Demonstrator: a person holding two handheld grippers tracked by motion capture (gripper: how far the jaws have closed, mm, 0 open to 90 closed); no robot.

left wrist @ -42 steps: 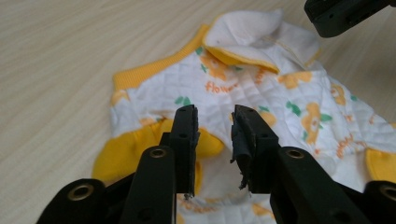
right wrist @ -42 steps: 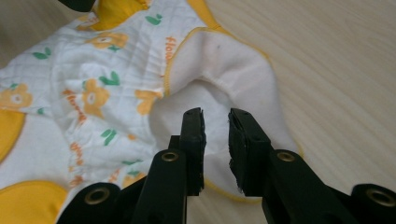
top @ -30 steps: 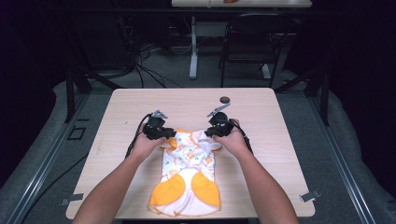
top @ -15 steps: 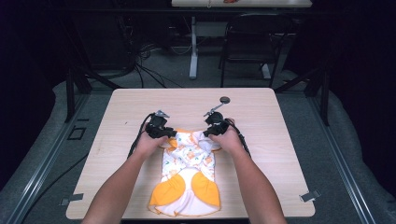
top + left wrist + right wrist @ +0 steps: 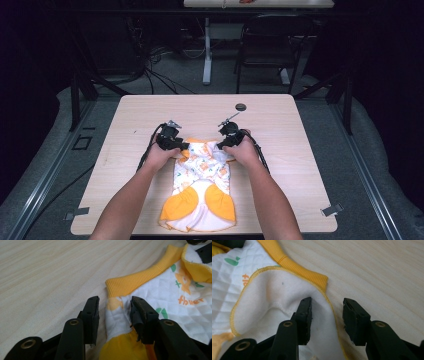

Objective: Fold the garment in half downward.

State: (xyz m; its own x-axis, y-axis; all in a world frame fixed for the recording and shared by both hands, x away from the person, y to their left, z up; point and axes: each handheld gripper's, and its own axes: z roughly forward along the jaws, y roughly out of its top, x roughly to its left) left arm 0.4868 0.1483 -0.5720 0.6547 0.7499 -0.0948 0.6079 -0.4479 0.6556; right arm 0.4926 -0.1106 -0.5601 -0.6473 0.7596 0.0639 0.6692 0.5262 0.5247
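Observation:
A white quilted baby garment with orange trim and orange patches lies flat on the wooden table. My left gripper rests at its upper left corner and my right gripper at its upper right corner. In the left gripper view the jaws have just been opening and stand apart, with a loose fold of the garment between them. The right gripper's jaws have also just been opening; the garment's white inner flap lies slack under and between them.
A small dark round object sits on the table beyond the right gripper. Cables trail from both grippers toward the person. Behind the table stand a dark chair and a white table leg. Bare wood surrounds the garment.
Both grippers' jaws have opened and let go of the garment's top corners, which now lie on the table. The right hand has sunk a little toward the cloth.

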